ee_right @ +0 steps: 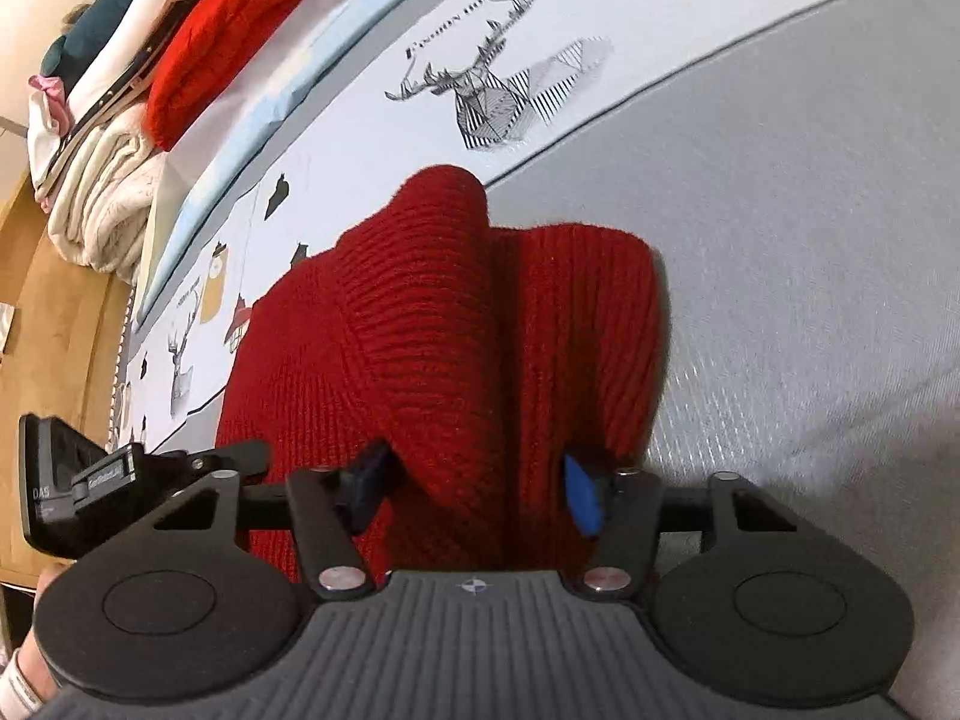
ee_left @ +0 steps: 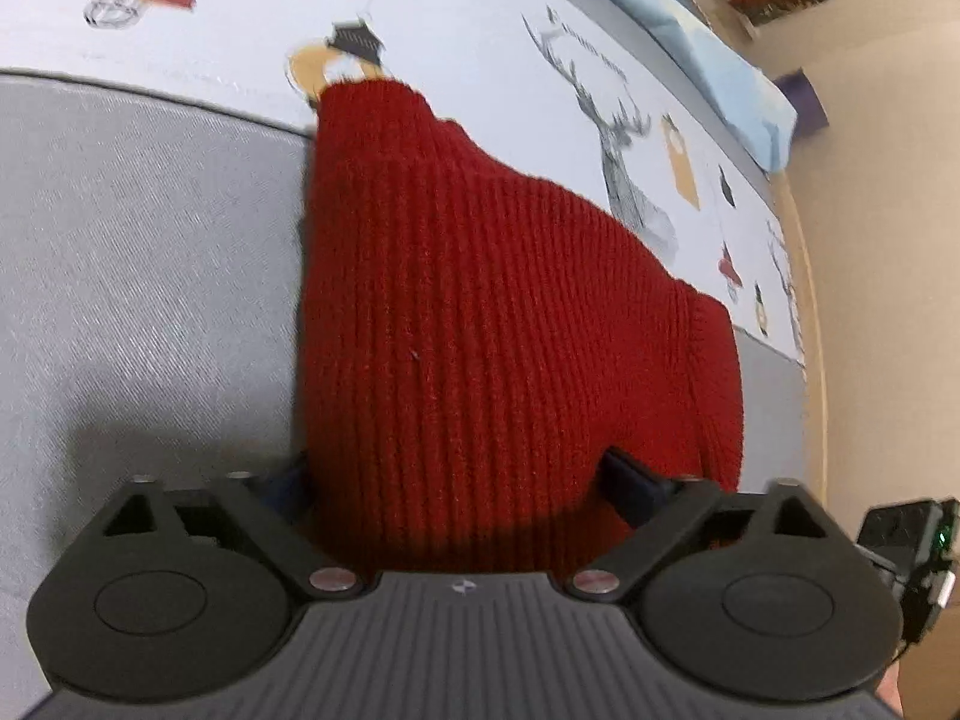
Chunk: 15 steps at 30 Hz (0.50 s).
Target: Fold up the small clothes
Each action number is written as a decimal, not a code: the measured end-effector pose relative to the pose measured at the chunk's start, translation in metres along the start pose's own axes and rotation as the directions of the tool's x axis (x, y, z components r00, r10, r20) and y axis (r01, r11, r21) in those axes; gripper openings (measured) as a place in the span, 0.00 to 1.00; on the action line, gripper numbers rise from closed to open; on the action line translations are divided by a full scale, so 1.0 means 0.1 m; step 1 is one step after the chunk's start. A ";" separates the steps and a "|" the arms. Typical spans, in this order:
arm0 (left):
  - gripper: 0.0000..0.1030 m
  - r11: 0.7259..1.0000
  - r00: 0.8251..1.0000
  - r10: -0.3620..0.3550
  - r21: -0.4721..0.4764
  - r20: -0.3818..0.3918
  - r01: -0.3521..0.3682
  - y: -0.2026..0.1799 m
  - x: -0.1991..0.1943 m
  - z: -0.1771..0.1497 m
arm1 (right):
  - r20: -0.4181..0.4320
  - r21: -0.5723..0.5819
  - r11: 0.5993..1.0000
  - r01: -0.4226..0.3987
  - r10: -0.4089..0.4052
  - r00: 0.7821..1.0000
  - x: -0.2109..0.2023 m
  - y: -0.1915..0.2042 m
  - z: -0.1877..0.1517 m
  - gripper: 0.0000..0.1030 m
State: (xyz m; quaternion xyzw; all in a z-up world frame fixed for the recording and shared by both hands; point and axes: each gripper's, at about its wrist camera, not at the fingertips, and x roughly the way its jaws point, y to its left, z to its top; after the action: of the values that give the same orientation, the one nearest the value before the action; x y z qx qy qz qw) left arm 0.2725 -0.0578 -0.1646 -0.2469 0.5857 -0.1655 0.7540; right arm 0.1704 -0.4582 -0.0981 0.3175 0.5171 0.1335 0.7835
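Observation:
A red ribbed knit garment (ee_left: 492, 312) lies on a grey bed cover (ee_left: 132, 252), its far end reaching the printed white sheet (ee_left: 468, 30). My left gripper (ee_left: 462, 480) has its jaws spread wide with the garment's near edge between them; the left finger is mostly hidden by knit. In the right wrist view the same garment (ee_right: 432, 324) is bunched into folds, and my right gripper (ee_right: 474, 492) has its blue fingers (ee_right: 581, 498) apart with thick knit between them.
A stack of folded clothes (ee_right: 180, 48), red on top of white and cream, sits at the far side. A light blue strip (ee_left: 708, 48) borders the sheet. Wooden floor (ee_right: 54, 324) lies beyond the bed edge. The other gripper's body (ee_right: 78, 480) shows at the left.

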 end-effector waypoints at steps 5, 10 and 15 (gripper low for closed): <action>0.64 0.957 0.980 0.071 0.264 0.184 -0.119 -0.40 -0.39 0.08 | 0.098 -0.018 1.000 -0.002 0.004 0.995 -0.04 0.12 0.10 0.34; 0.63 0.904 0.928 0.087 0.362 0.361 -0.225 -0.51 -0.78 0.17 | 0.155 -0.036 0.998 -0.047 0.052 0.986 0.08 0.39 0.24 0.29; 0.63 0.906 0.882 0.112 0.318 0.457 -0.279 -0.34 -1.09 0.37 | 0.234 -0.070 0.993 -0.090 0.104 0.967 0.29 0.83 0.35 0.29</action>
State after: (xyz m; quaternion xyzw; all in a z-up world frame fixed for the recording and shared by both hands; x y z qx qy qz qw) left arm 0.2817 -0.0208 -0.0506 -0.0673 0.3853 -0.1374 0.9100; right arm 0.2243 -0.3921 -0.0568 0.3330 0.3994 0.1481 0.8412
